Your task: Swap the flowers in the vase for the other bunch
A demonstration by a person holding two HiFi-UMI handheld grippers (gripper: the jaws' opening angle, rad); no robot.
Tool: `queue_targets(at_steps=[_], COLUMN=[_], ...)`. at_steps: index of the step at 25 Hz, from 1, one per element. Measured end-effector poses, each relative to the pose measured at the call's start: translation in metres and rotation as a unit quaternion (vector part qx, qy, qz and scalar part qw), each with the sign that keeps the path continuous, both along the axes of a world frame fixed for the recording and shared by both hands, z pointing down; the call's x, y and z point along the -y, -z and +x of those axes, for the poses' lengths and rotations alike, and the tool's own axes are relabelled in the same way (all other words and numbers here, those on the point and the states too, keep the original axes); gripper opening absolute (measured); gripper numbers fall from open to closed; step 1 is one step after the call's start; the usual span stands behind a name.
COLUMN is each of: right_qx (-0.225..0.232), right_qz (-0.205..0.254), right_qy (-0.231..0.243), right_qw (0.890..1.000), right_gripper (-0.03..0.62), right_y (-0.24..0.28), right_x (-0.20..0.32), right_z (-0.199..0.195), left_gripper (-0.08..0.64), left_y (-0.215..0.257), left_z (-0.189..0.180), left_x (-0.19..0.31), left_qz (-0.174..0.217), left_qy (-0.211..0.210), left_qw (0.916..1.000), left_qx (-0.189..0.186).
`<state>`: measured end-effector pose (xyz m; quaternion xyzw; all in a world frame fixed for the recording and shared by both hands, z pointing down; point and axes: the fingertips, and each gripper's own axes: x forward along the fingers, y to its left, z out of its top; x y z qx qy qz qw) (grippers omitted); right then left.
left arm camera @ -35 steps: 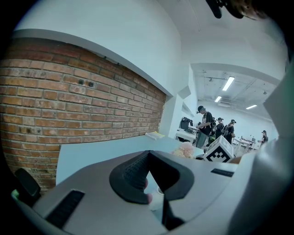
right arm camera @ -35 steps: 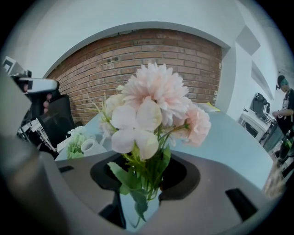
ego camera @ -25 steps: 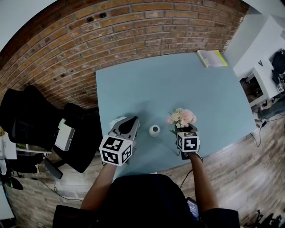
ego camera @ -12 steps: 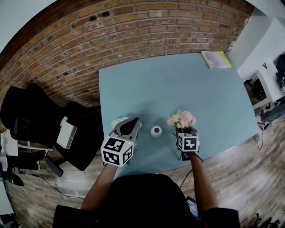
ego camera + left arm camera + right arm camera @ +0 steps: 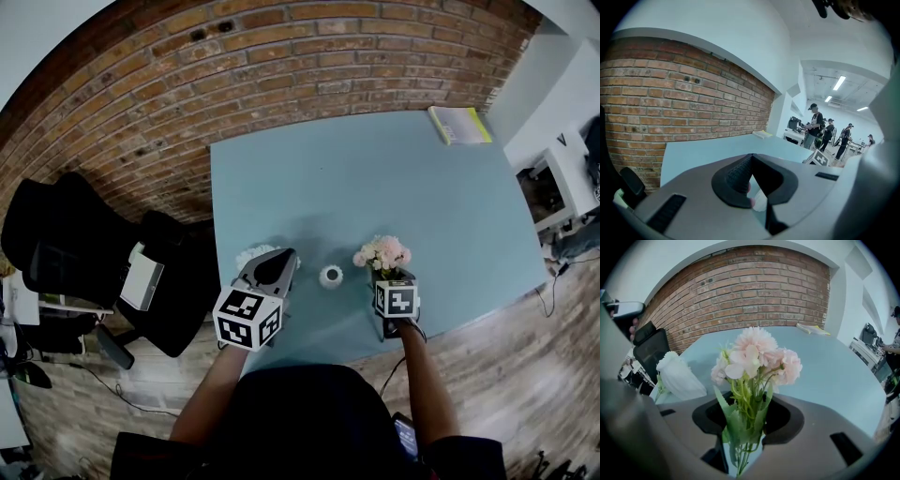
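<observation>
Brick wall backs the pale blue desk [image 5: 450, 206], and all the work sits along its near edge. We have the right gripper [image 5: 387, 275] closed on the green stems of the pink bunch [image 5: 382, 251], blooms upright above the jaws, just to the right of the small white vase [image 5: 330, 276]. The vase stands between our 2 grippers and looks empty. The left gripper [image 5: 278, 256] has its jaws pressed fully together. The white bunch [image 5: 251, 255] lies right at its tip, near the desk's near left corner, and we cannot tell whether a stem is pinched there.

With the vase bare, we judge that the removal is done and that 1 bunch now has to go in. Which bunch came out we cannot tell from this moment. If the pink one goes in, we should keep the stems vertical, bring their lower ends squarely over the mouth, and lower straight down. We should release only once the stems rest inside. The vase looks light and narrow, so a sideways nudge from stems or jaws could tip it. Loose leaves may also catch on the rim.

Counted: 1 vase, 2 bunches (1 pink, 1 white), 2 grippers and 1 yellow-covered book [image 5: 458, 124] at the desk's far right corner.
</observation>
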<state>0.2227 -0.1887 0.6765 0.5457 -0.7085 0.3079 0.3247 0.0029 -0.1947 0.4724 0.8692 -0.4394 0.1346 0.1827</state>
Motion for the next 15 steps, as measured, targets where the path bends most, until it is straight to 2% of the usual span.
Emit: queue_targets(at_steps=[15], right_qx=[0.015], right_qz=[-0.007], right_qy=[-0.015], right_qw=[1.0], right_gripper=[0.205], right_y=[-0.0074], right_x=[0.0008], right_z=[0.0005], left_gripper=[0.0], left_y=[-0.0057], left_z=[-0.0037], left_x=[0.0036], left_qz=[-0.004], left_qy=[0.006], left_qw=[1.0], left_qx=[0.001])
